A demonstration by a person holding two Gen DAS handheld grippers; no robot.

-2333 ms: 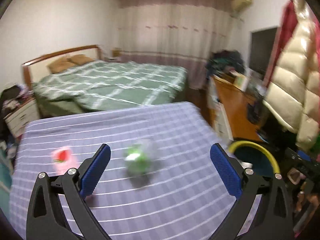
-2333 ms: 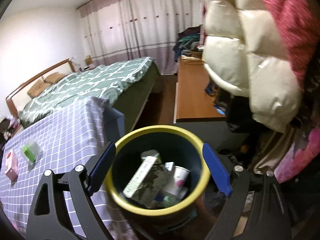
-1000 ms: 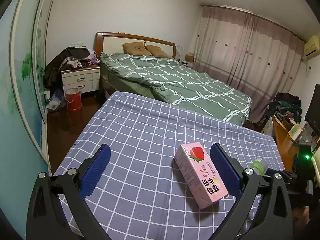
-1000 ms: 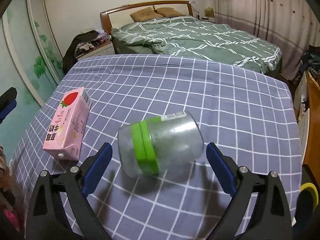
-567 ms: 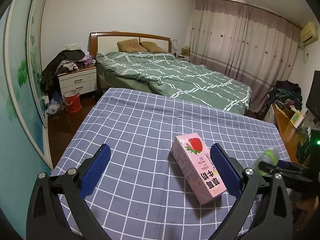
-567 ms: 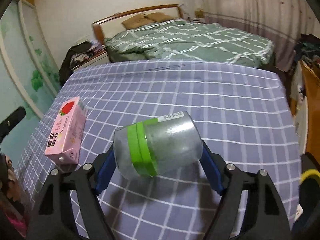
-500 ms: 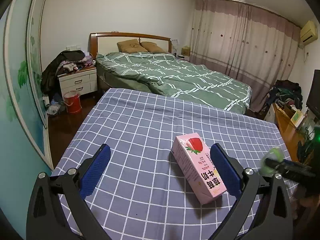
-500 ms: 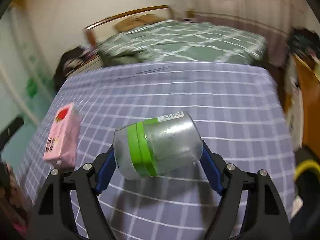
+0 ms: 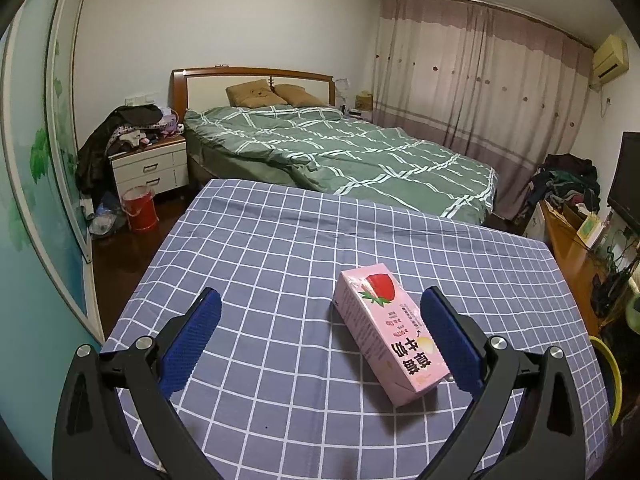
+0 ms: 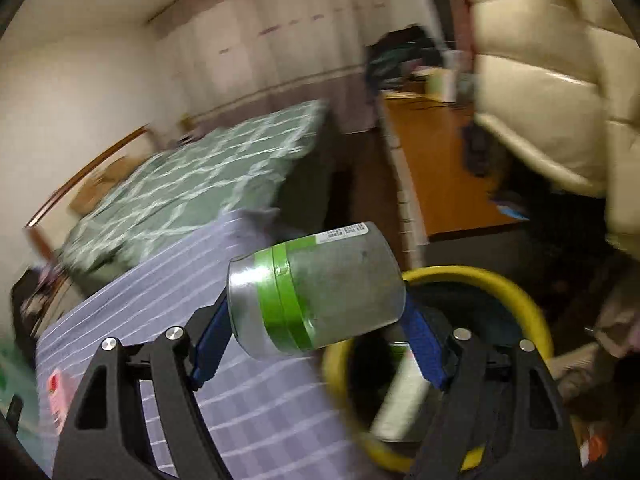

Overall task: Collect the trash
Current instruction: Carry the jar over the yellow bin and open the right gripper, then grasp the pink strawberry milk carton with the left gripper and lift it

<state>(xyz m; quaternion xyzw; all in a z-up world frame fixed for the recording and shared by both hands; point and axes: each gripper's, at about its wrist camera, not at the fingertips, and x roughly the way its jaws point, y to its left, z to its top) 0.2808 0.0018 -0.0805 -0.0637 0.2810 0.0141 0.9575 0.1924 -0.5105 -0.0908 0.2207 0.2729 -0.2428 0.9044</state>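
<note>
The right gripper [image 10: 316,320] is clamped on a clear plastic jar [image 10: 320,290] with a green band, its 2 blue pads pressed on the jar's 2 ends. The jar lies sideways in the air, over the near edge of a yellow-rimmed bin [image 10: 516,292] holding other trash; the view is blurred. The left gripper [image 9: 320,340] is spread wide and holds nothing. A pink strawberry carton [image 9: 390,332] lies flat on the blue checked tablecloth [image 9: 280,264], just inside the gripper's right pad [image 9: 448,340]. Beyond stands a bed [image 9: 340,152] with a green quilt.
</note>
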